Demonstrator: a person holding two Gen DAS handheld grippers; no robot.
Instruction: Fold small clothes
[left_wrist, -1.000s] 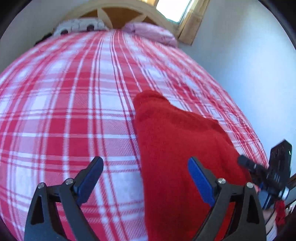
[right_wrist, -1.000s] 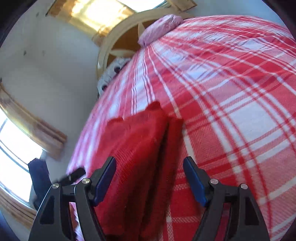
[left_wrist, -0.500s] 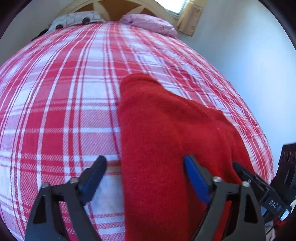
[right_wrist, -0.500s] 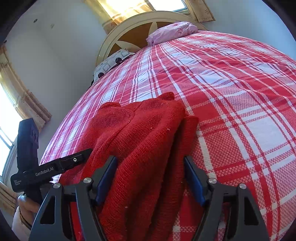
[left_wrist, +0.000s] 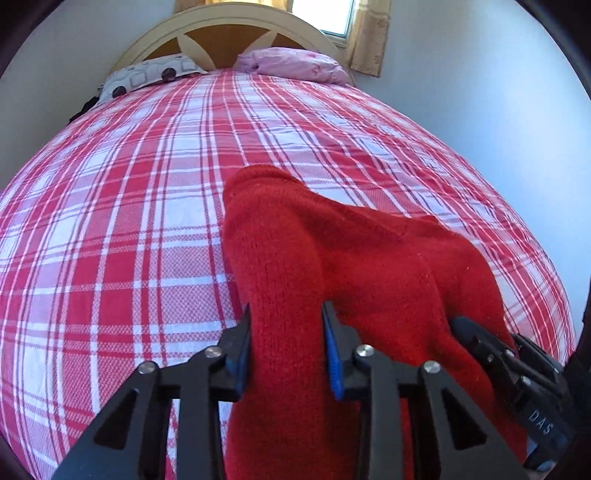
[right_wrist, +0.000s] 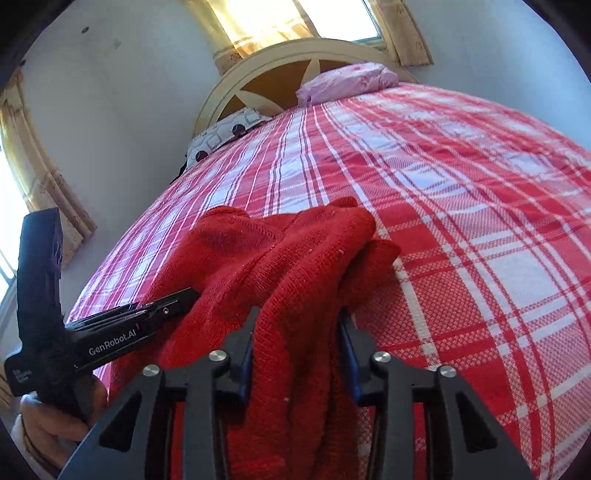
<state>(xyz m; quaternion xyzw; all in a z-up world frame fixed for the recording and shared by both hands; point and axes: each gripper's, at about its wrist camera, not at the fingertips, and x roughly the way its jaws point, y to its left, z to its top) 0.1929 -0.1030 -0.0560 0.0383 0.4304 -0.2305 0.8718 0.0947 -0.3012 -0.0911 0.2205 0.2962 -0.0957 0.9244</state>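
Note:
A red knitted garment (left_wrist: 332, 251) lies bunched on the near part of a red-and-white plaid bed (left_wrist: 129, 184). My left gripper (left_wrist: 286, 325) has its jaws closing on a thick ridge of the garment's left edge, and the blue pads press the knit from both sides. In the right wrist view the same red garment (right_wrist: 295, 258) is pinched along its right edge by my right gripper (right_wrist: 299, 328), whose jaws are closing too. Each gripper shows in the other's view: the right gripper (left_wrist: 509, 365) at lower right, the left gripper (right_wrist: 110, 332) at lower left, held by a hand (right_wrist: 48, 417).
Two pillows, a patterned one (left_wrist: 147, 75) and a pink one (left_wrist: 291, 64), lie at the far end against a rounded wooden headboard (left_wrist: 229, 33). A curtained window (right_wrist: 280, 22) is behind it. A wall runs along the bed's right side (left_wrist: 480, 92).
Both grippers came forward over the garment's near edges and their jaws narrowed from wide open to pinching the red knit. The fabric has bunched up into ridges between the pads.

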